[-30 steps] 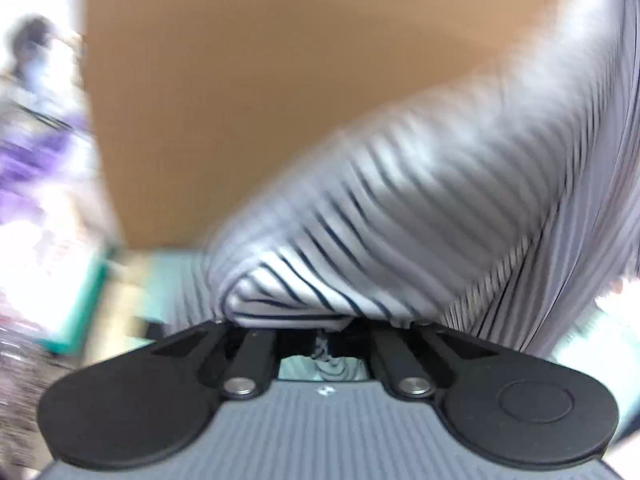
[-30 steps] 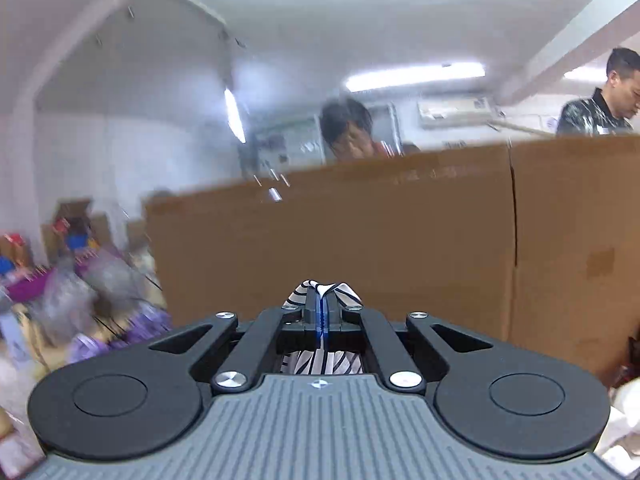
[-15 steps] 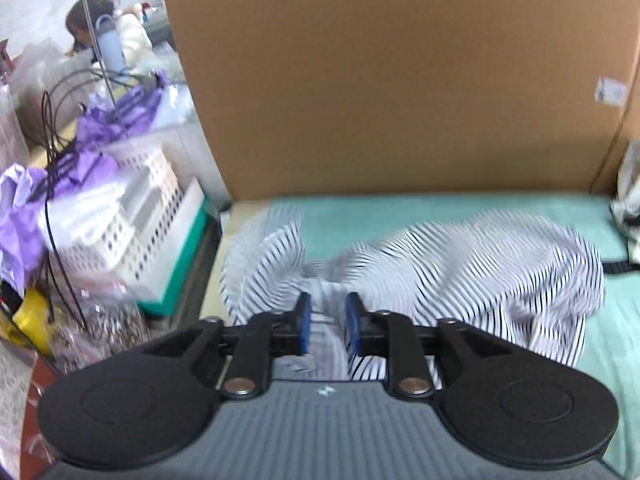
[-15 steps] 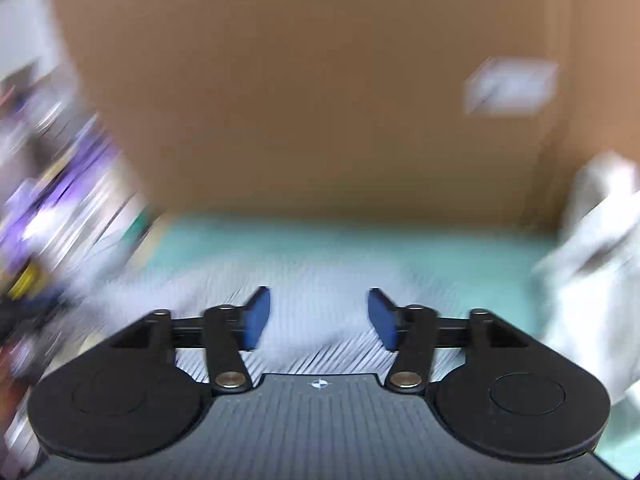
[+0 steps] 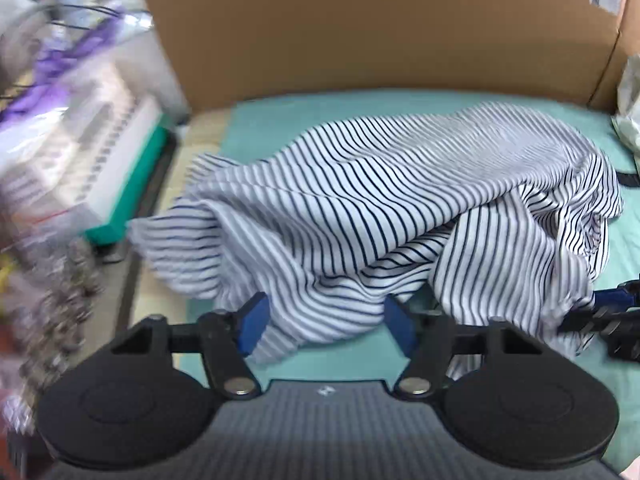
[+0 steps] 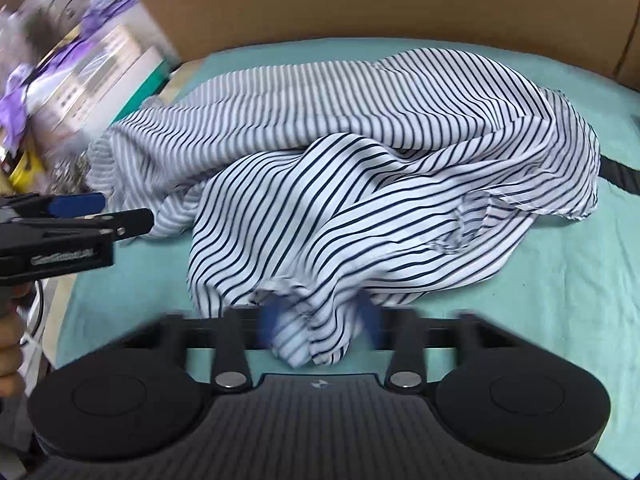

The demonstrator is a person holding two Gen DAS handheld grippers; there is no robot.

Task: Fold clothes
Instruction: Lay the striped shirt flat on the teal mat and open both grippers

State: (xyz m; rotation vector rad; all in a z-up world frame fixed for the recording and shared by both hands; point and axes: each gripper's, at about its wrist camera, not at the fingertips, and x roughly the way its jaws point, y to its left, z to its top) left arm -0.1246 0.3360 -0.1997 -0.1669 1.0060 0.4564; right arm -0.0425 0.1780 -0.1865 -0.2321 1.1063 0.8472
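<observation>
Striped shirt (image 5: pixel 400 208) lies crumpled on the teal-covered desk (image 5: pixel 360 356), in front of the cardboard wall (image 5: pixel 360 20). Left gripper (image 5: pixel 328 320) jaws wide, nothing held. Right gripper (image 6: pixel 320 326) jaws also apart, blurred, straddling the shirt's near edge.

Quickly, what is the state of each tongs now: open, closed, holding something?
Left tongs: open, holding nothing; striped shirt lies just ahead.
Right tongs: open, blurred; shirt edge lies between the fingers, not gripped.

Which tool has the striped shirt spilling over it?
The right tool: the striped shirt hangs down between its blue pads; the left tool sits beside the cloth's edge.
</observation>
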